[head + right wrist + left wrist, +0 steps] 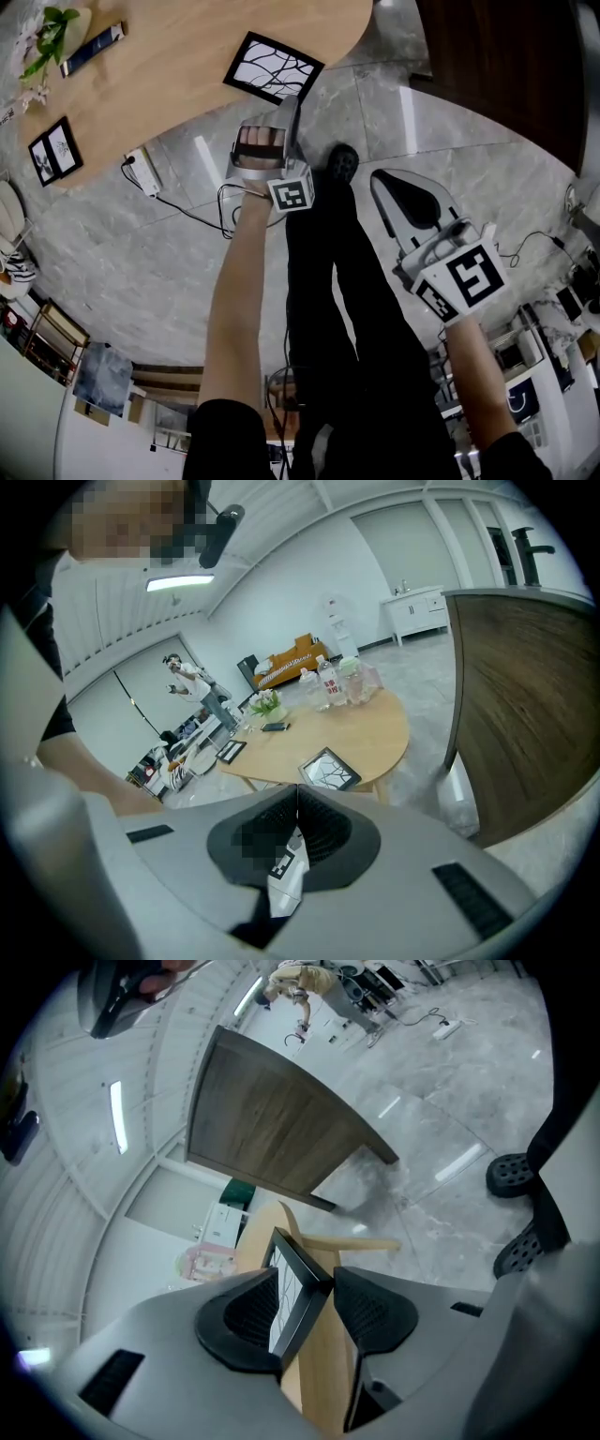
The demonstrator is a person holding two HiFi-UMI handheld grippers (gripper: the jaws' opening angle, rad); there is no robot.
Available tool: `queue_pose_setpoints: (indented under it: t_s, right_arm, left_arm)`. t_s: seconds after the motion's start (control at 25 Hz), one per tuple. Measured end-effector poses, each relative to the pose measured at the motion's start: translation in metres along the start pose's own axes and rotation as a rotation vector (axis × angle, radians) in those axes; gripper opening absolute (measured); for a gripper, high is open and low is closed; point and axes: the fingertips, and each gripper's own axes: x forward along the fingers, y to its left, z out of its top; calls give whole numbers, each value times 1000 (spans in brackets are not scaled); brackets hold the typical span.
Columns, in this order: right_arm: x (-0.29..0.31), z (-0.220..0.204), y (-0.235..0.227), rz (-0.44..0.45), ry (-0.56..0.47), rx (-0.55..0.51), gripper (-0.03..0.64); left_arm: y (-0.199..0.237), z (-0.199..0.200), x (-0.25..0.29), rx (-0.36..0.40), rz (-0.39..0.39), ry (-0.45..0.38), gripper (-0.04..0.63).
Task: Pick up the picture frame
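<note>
The picture frame point(272, 67), black-edged with a branch drawing, lies at the near edge of the round wooden table point(187, 66). My left gripper point(281, 111) reaches over the table edge to the frame's near corner. In the left gripper view that corner point(292, 1274) stands between the jaws, its face against the left pad and its edge touching the right fingertip. My right gripper point(389, 183) hangs over the floor, apart from the table, its pads together point(298, 803). A white printed tag point(286, 874) shows beneath them. From there the frame point(328, 769) lies ahead on the table.
A double frame point(53, 150), a dark phone point(92, 49) and a plant point(52, 28) sit on the table's left. A power strip point(145, 172) with cable lies on the floor below. A dark wooden panel point(506, 66) stands at right. Bottles point(337, 682) stand on the table's far side.
</note>
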Motion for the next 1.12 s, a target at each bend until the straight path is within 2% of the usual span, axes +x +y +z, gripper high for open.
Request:
queue_pose_setpoints:
  t_s: [0.16,0.56,0.72,0.92,1.12]
  right_arm:
    - [1,0,3,0,1,3,12]
    - [-6,8,15,-3,-9,1,12]
    - [-13,17,23,-6,-24,0,12]
    - [-19,33,29,-12,-46,-3,12]
    - [-22,46,35,-13,-67,-10,12]
  left_arm:
    - [-1,0,-3,5,3,-1,121]
    - [20,2,-17,3,42,-12,100]
    - [43,2,-26,5,99,-18,87]
    - [71,-2,-31,16,131,-27,75]
    - [90,-6,-30,6,105,-35,72]
